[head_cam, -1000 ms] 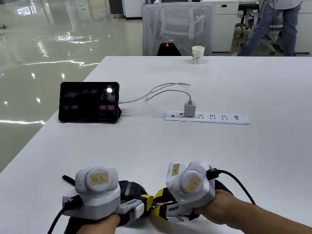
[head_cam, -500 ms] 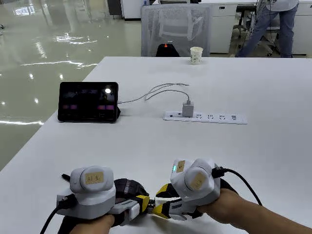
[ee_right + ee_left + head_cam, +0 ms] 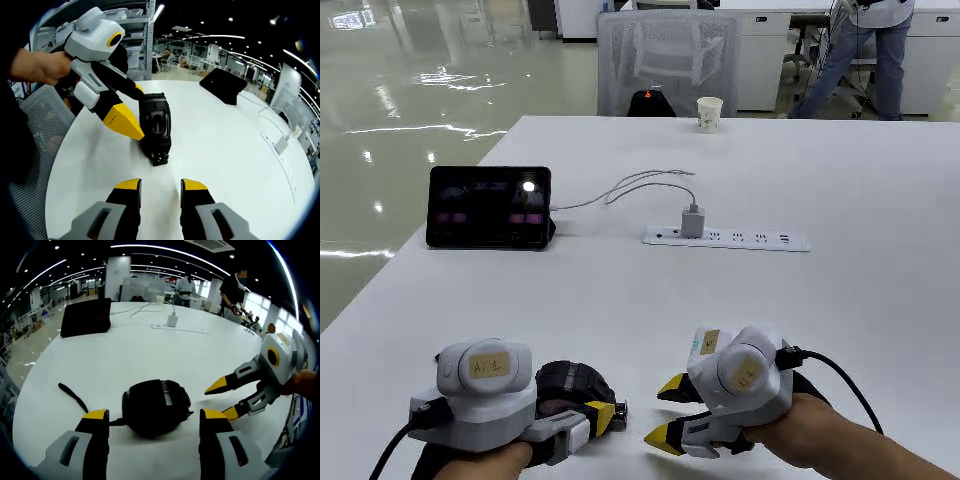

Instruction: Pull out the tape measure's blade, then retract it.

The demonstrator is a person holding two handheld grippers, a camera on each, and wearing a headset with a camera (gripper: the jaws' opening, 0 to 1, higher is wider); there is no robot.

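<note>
Two grippers sit low over the white surface (image 3: 770, 290), near 6 o'clock in the head view. We find the tape measure (image 3: 572, 384), a black case, at 7 o'clock in that view, resting on the surface. The left gripper (image 3: 155, 416) has its jaws wide apart, one on each side of the case. In the right gripper view one yellow jaw tip lies against the case's side, but we cannot tell whether the jaws press on it. A black strap (image 3: 70, 392) trails from the case toward 9 o'clock in the left gripper view. The right gripper (image 3: 160, 186) has its jaws apart. It points at the case from the case's 3 o'clock side in the head view, near it, with its tips clear of it. Farther off in the head view, we note a dark tablet (image 3: 488, 207) at 10 o'clock, a power strip (image 3: 725, 238) with a charger (image 3: 691, 220) plugged in at 12 o'clock, and a paper cup (image 3: 708, 112) beyond it.
</note>
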